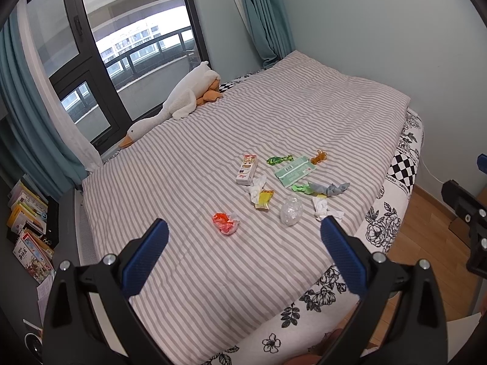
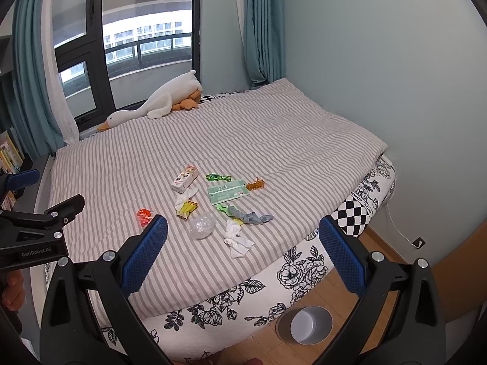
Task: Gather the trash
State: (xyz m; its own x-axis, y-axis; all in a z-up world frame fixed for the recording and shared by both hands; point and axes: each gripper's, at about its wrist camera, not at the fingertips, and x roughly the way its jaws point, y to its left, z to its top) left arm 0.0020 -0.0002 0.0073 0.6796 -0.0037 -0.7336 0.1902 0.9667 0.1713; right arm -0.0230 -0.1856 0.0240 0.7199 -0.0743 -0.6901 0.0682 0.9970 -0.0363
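Several pieces of trash lie on the striped bed cover (image 1: 213,140): a red wrapper (image 1: 225,223), a small carton (image 1: 247,169), a yellow packet (image 1: 264,200), a clear plastic ball (image 1: 291,210), crumpled tissue (image 1: 325,208) and a green packet (image 1: 294,174). My left gripper (image 1: 243,231) is open and empty, above the bed's near edge just short of the trash. My right gripper (image 2: 243,231) is open and empty, also above the near edge. The right wrist view shows the same tissue (image 2: 237,238), clear ball (image 2: 201,226) and red wrapper (image 2: 143,216). A grey bin (image 2: 306,324) stands on the floor below.
A white plush goose (image 1: 182,97) lies at the bed's far side by the window. Books (image 1: 29,228) stand at the left of the bed. A wall runs along the right. Wooden floor (image 2: 392,252) lies at the bed's near right.
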